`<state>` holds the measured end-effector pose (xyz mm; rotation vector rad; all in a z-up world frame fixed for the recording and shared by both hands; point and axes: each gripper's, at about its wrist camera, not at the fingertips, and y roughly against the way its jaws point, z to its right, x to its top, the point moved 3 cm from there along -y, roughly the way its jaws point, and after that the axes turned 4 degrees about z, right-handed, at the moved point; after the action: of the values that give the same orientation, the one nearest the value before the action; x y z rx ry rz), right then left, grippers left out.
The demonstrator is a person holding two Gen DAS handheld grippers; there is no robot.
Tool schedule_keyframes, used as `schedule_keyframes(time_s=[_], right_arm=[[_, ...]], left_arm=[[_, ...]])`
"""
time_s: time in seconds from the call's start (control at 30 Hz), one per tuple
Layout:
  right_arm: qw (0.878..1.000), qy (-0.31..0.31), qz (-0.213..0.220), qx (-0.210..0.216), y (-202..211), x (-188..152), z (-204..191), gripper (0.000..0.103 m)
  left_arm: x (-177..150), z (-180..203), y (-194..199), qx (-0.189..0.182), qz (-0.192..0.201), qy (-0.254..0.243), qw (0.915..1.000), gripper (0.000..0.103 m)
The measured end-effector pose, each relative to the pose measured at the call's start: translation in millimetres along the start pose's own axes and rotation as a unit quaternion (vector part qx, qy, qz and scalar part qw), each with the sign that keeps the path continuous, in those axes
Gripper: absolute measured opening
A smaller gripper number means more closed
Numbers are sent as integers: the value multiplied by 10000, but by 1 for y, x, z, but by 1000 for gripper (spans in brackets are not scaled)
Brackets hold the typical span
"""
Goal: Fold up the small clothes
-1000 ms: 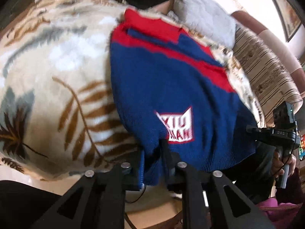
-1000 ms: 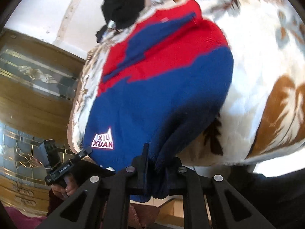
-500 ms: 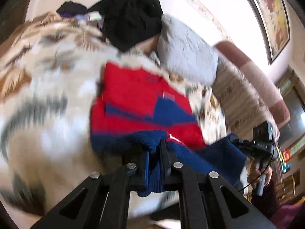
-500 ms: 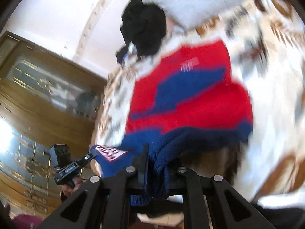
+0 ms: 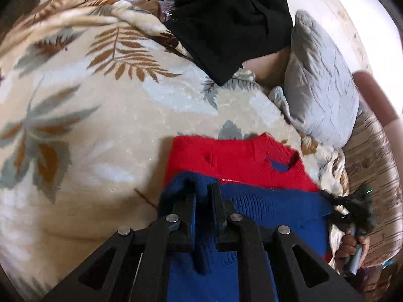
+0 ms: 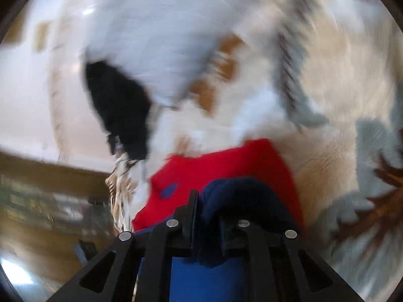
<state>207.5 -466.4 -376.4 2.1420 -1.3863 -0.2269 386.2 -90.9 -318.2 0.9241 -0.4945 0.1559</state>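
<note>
Centrally, a small knitted sweater (image 5: 239,161), red at the shoulders and blue below, lies on a bed covered by a cream blanket (image 5: 88,125) printed with brown and grey leaves. Its blue hem is doubled over toward the red collar end, so the blue layer covers the lower body and stops just short of the neckline.

Each hem corner is pinched by a black tool. In the left wrist view, the left tool (image 5: 202,196) has its jaws pressed together on a bunched fold of blue knit. In the right wrist view, which is badly blurred, the right tool (image 6: 206,203) has dark blue knit humped between its jaws; those jaws are starting to part, though the pads seem to press on the cloth. From the left view the right tool appears at the sweater's far corner, with the person's hand (image 5: 352,246) gripping its handle.

Judging from this, the first fold, hem to shoulders, is nearly complete: the cloth is over but not yet let go or smoothed. Releasing both corners is left, probably followed by a further fold to make a compact bundle.

Beyond the sweater, a pile of black clothes (image 5: 226,20) sits at the bed's far end, likely waiting to be folded. A grey pillow (image 5: 322,88) leans beside it, next to a striped cushion (image 5: 372,176).
</note>
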Motion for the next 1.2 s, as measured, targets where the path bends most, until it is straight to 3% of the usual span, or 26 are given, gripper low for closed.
schedule_keyframes(time_s=[0.07, 0.1, 0.17, 0.2, 0.23, 0.27, 0.3, 0.33, 0.4, 0.47, 0.57, 0.67, 0.77, 0.8, 0.87, 0.93, 1.0, 1.1, 1.2], right_arm=[[9997, 100, 40, 221, 4, 4, -1, 17], [9995, 165, 34, 260, 8, 7, -2, 17], [9983, 363, 319, 335, 22, 13, -10, 19], [9972, 410, 490, 388, 30, 15, -11, 25], [9965, 398, 561, 471, 36, 18, -12, 47], [9955, 359, 671, 562, 44, 17, -13, 84], [9935, 378, 946, 512, 53, 14, -13, 90], [9914, 558, 1110, 417, 61, 10, -19, 89], [9915, 968, 812, 302, 63, 1, -34, 85], [9905, 1251, 571, 39, 59, -13, -46, 63], [9796, 1930, 146, -550, 41, -40, -62, 48], [9679, 2311, -46, -983, 12, -48, -73, 48], [9595, 2464, -154, -1360, -24, -35, -78, 48], [9551, 2531, -111, -1539, -39, -28, -79, 48], [9478, 2674, 36, -1739, -58, -11, -78, 47], [9514, 2563, 194, -1697, -69, 1, -79, 47], [9600, 2355, 549, -1410, -51, 7, -83, 47], [9573, 2466, 1038, -1093, -10, 1, -94, 47], [9601, 2424, 899, -1069, 23, -20, -86, 47]], left_arm=[[2, -2, 10, -229, 317, 82, 9992, 16], [7, -3, 19, -125, 567, 52, 9983, 23], [15, -3, 33, 59, 971, 101, 9952, 57], [17, -5, 44, 74, 1208, 222, 9924, 58], [17, -5, 47, 59, 1236, 282, 9919, 58], [16, -2, 51, 18, 1191, 279, 9925, 58], [14, 5, 53, -11, 1127, 185, 9935, 58], [11, 13, 56, -23, 1078, 46, 9942, 58], [0, 39, 59, -68, 960, -409, 9945, 58], [-15, 66, 57, -56, 703, -846, 9939, 58], [-34, 94, 48, -218, 322, -1216, 9918, 58], [-44, 102, 24, 18, 24, -1484, 9889, 58], [-33, 82, -7, 361, -46, -1296, 9909, 58], [-27, 74, -14, 467, 3, -1208, 9916, 58], [-8, 59, -25, 659, 526, -1159, 9897, 58], [7, 53, -29, 878, 909, -1156, 9852, 58], [20, 50, -27, 1201, 1087, -1073, 9809, 58], [19, 58, -8, 961, 1150, -969, 9839, 58], [1, 78, 7, 1041, 1079, -1353, 9794, 60]])
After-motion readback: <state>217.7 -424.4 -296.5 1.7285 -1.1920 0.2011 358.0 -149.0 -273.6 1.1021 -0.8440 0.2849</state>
